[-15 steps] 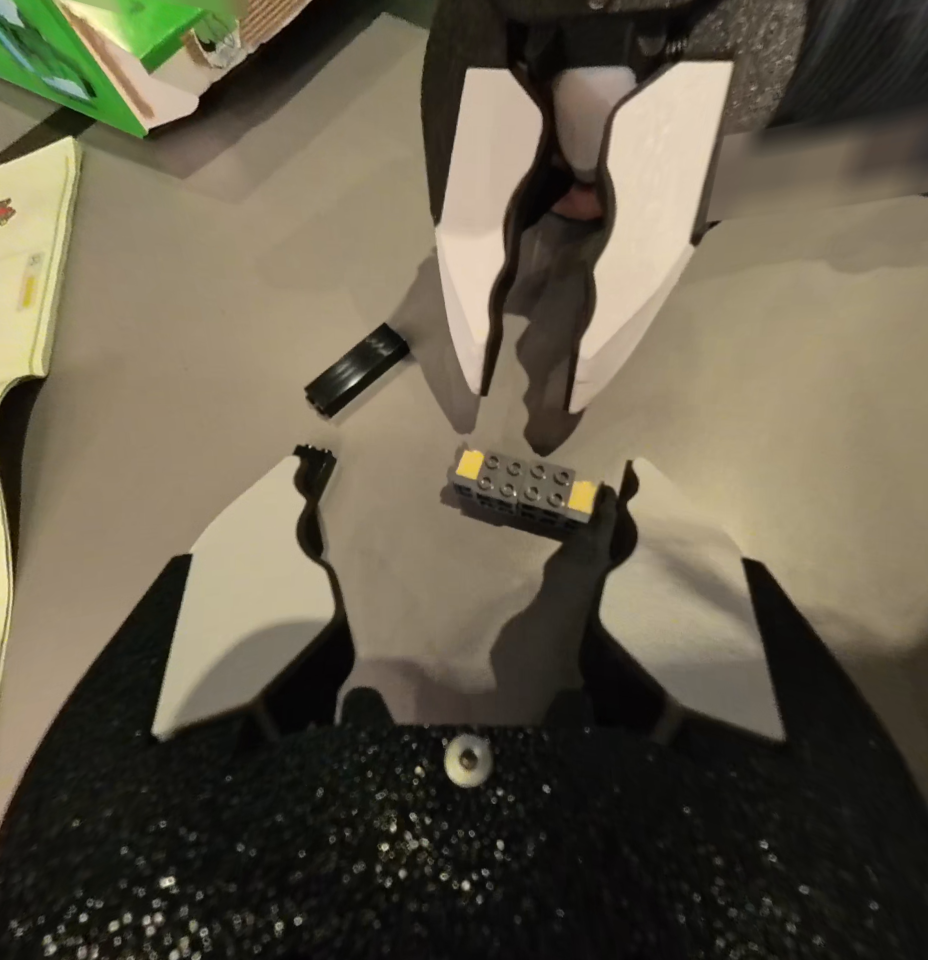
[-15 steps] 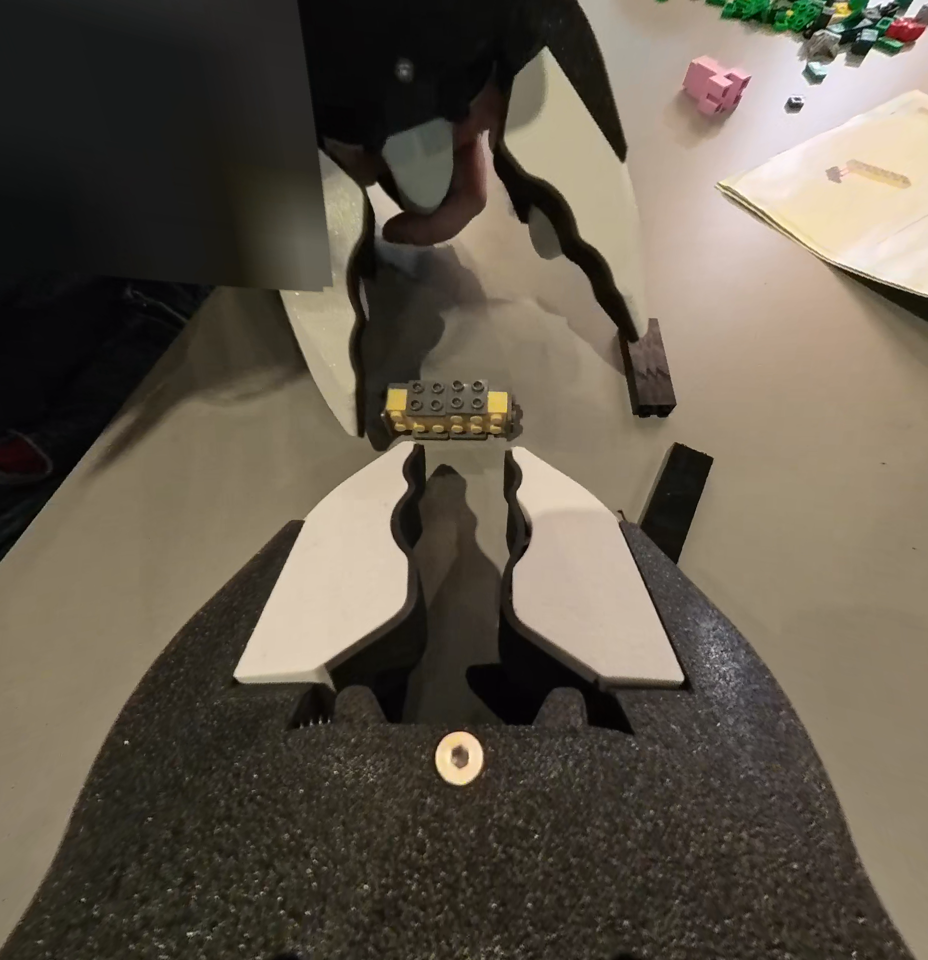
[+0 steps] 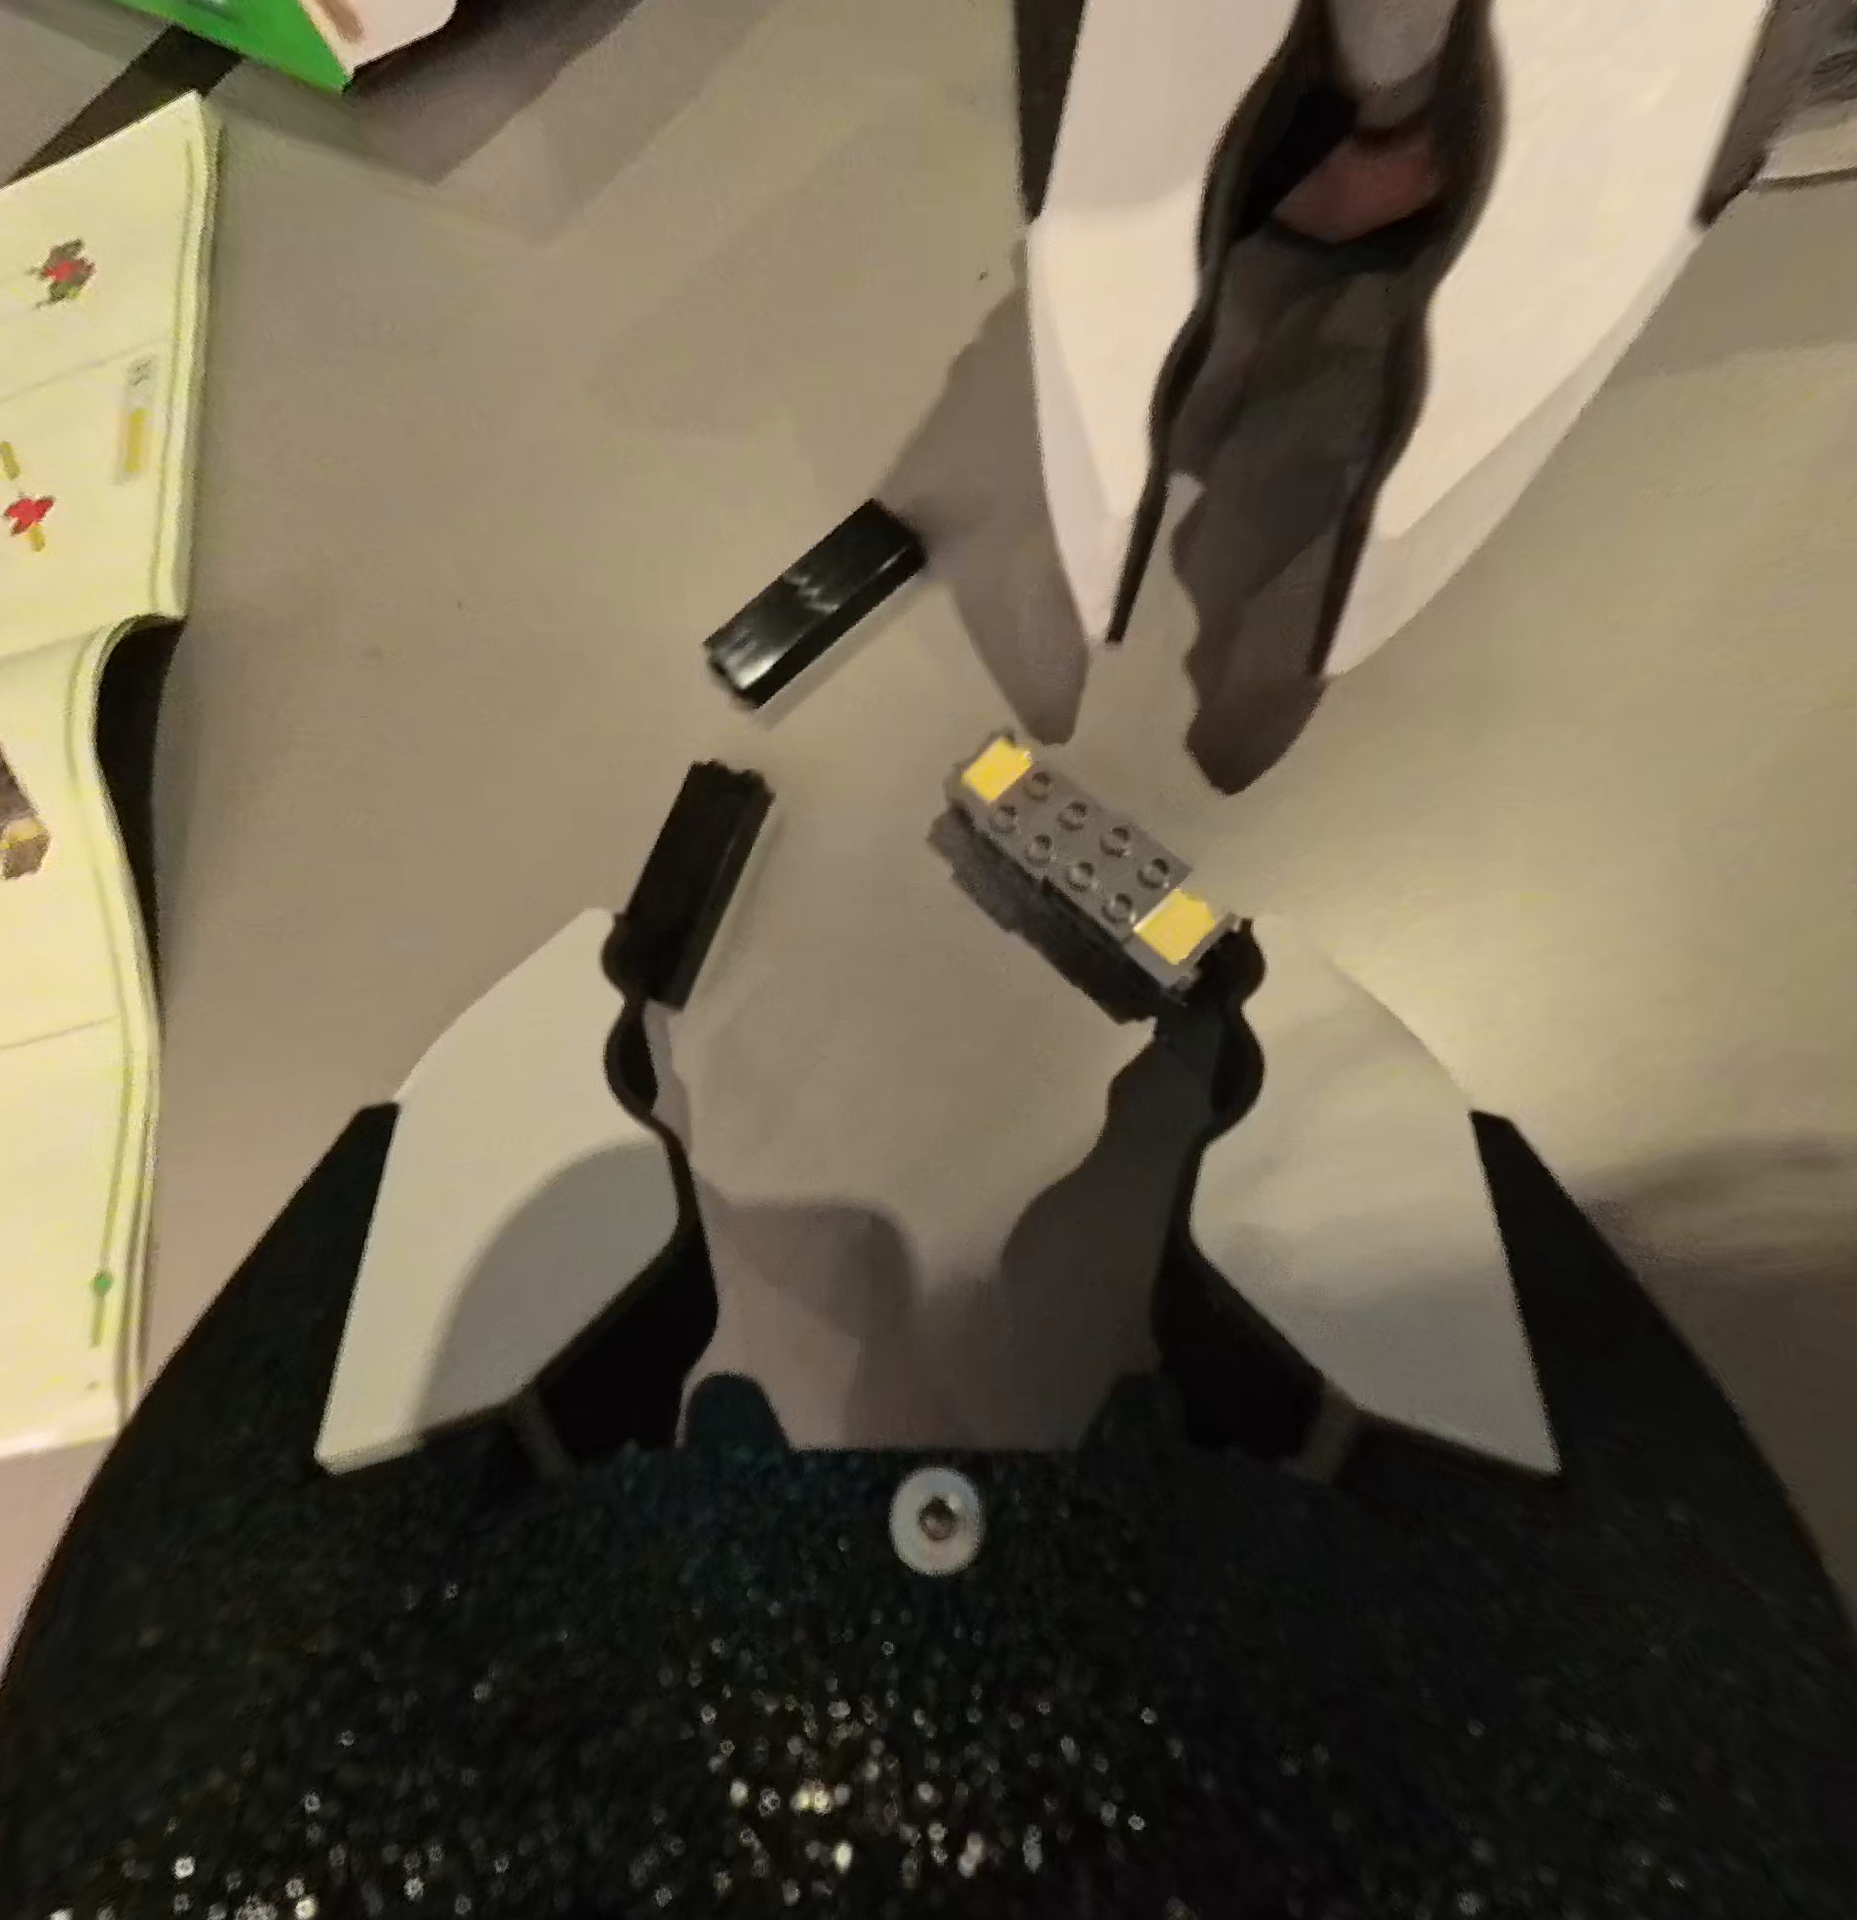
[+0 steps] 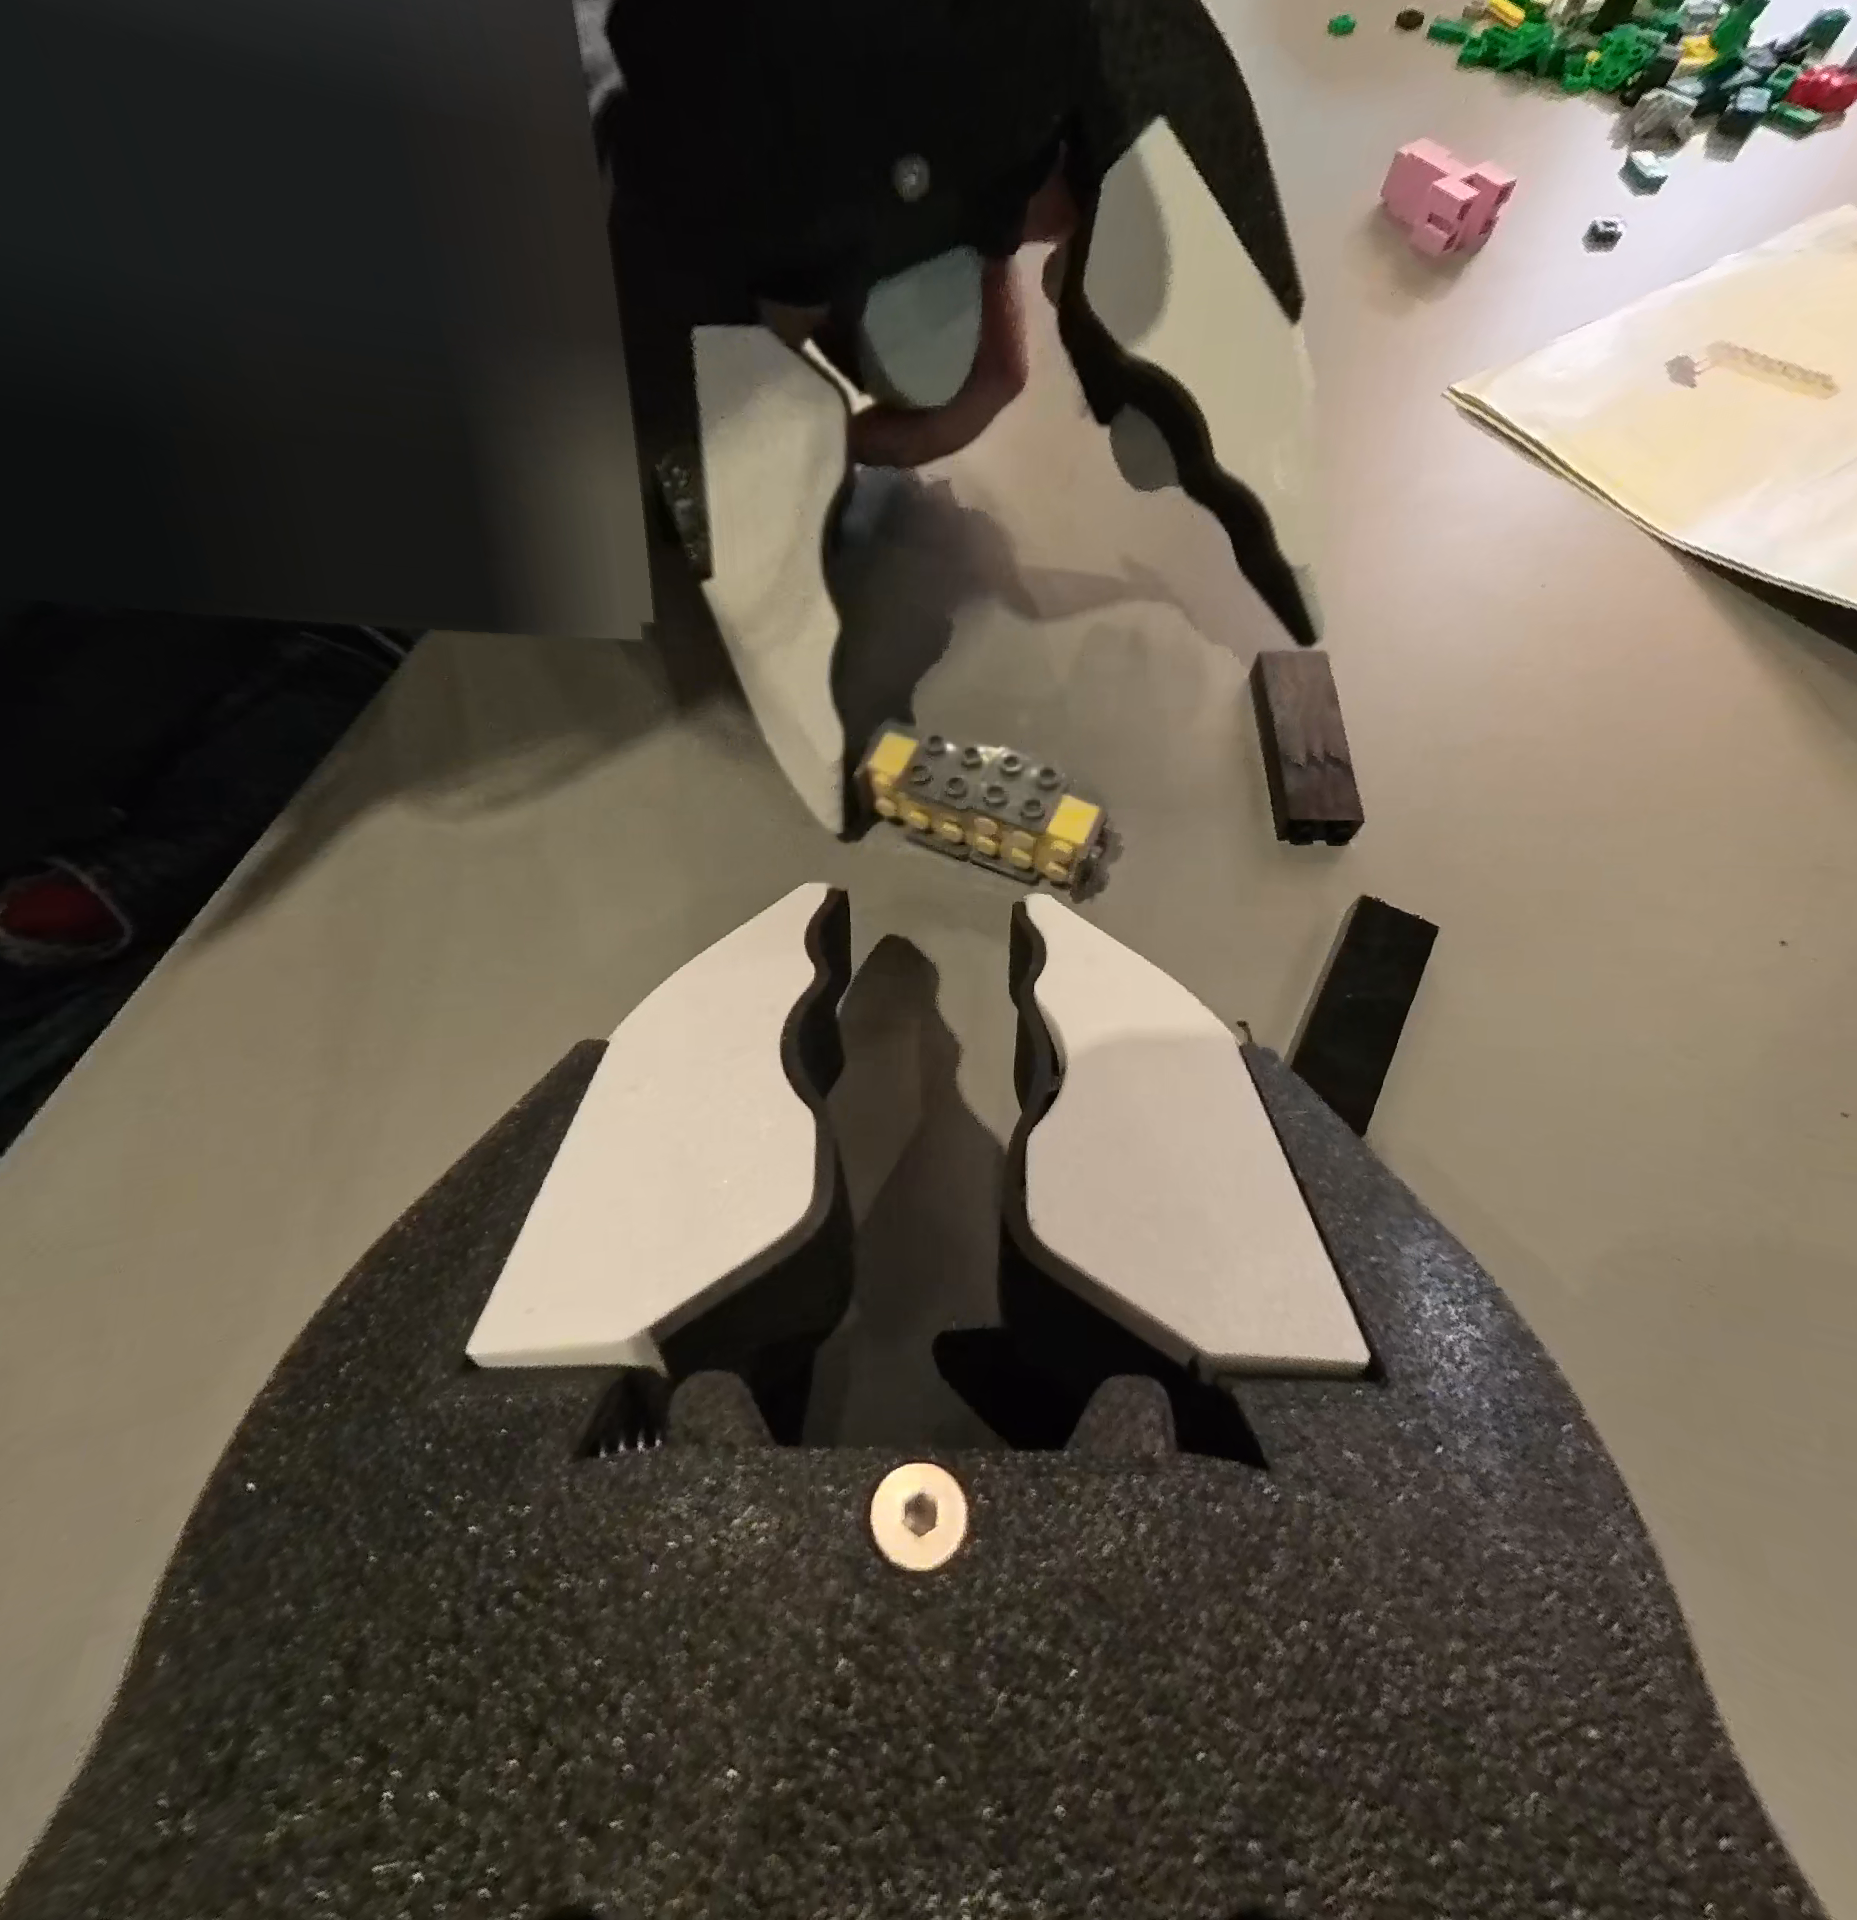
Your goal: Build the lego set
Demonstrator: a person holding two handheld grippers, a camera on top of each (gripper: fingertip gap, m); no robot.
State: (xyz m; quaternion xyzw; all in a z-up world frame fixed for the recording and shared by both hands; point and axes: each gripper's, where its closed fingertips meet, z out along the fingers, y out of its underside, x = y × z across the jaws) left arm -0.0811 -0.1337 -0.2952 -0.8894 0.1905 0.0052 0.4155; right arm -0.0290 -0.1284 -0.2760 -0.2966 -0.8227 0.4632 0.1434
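Grey and yellow brick block (image 3: 1080, 871) lies on the table (image 3: 1526, 831) between both grippers, its end touching the right finger of the left gripper (image 3: 934, 956), which is spread wide and empty. The right gripper (image 4: 929, 909), part open and empty, sits just beside it. Two black bricks (image 3: 815, 601) (image 3: 700, 894) lie near. Best to square the block first, then close on its long sides.
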